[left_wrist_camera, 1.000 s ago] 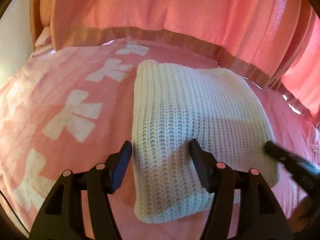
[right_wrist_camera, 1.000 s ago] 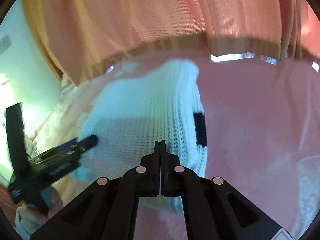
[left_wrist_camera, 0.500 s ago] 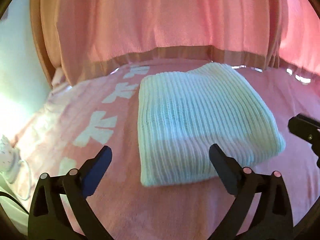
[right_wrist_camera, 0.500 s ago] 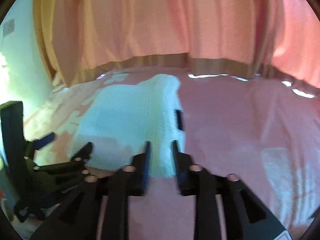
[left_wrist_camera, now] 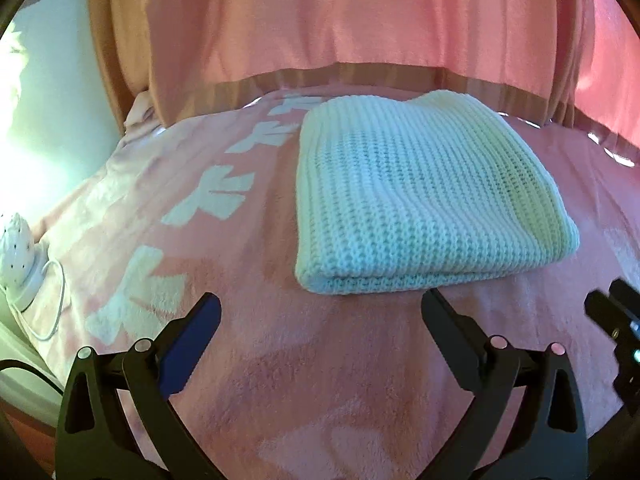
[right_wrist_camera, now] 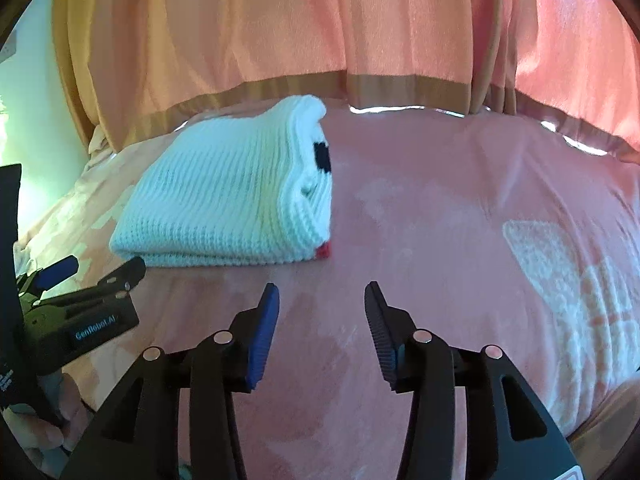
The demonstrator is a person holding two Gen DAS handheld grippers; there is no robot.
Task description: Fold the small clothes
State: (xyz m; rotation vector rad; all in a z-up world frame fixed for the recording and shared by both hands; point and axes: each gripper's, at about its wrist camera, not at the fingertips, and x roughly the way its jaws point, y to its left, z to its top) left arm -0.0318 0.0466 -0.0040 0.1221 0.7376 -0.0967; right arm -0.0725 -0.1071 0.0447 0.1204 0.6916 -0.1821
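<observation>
Warm pink daylight through curtains [left_wrist_camera: 360,20], left-edge glare, fisheye bending, sharp focus

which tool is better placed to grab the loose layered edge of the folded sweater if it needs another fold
Right, probably. The right tool is open, just short of the white knit sweater, near the layered edge with the black patch. The left tool, also open, faces the closed fold side.

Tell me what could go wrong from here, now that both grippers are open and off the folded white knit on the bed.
1. The folded knit has loose, wavy layer edges on its right side, by the black patch; a bump from the right gripper could spring the fold open.
2. The left gripper sits low near the knit's front edge; pushing forward might snag the open weave or shove the stack.
3. A thin white cable lies at the blanket's left edge; the left gripper could catch it.
</observation>
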